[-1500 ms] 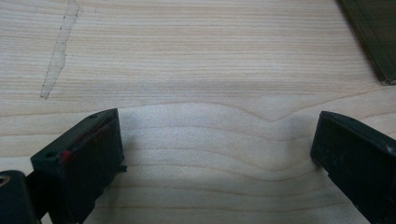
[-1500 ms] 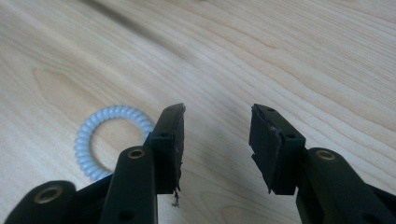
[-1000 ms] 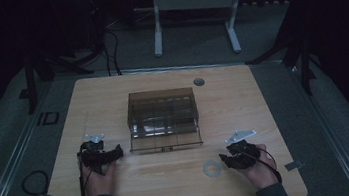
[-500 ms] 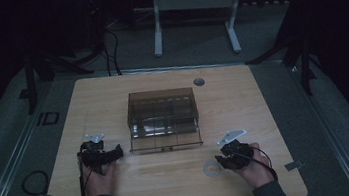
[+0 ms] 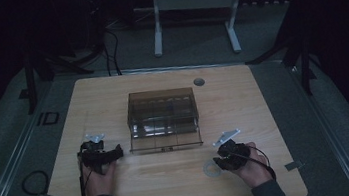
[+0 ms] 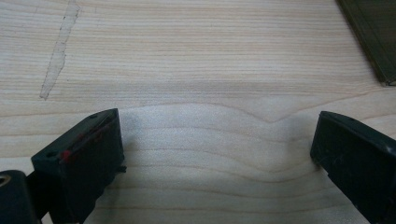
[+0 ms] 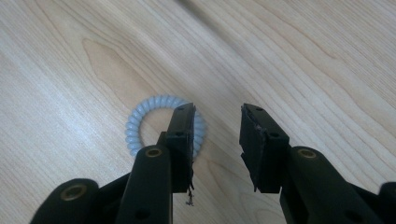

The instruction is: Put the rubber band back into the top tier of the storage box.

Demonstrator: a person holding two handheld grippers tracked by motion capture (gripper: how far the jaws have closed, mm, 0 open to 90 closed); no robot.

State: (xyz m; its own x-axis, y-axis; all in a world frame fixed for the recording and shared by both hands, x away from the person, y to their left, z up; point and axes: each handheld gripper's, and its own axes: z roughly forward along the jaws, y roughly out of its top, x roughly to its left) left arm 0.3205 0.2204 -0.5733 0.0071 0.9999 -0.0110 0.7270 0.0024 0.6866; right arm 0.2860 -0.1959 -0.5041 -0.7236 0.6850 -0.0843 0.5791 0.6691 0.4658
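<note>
The table [image 5: 173, 189] carries a smoky clear box [image 5: 163, 118] at its middle. Both forearms come in from the near edge. The left hand [image 5: 100, 180] lies on the near-left of the table, its gripper [image 5: 116, 152] pointing right toward the box, jaws wide over bare wood. The right hand [image 5: 252, 169] lies near-right, its gripper [image 5: 217, 162] aimed left and tipped down at the coil ring [image 7: 140, 123], which lies flat near the box's right front corner. Its jaws have just been closing and stand narrow; one jaw sits over the ring's right side, the gap between them bare wood.
</note>
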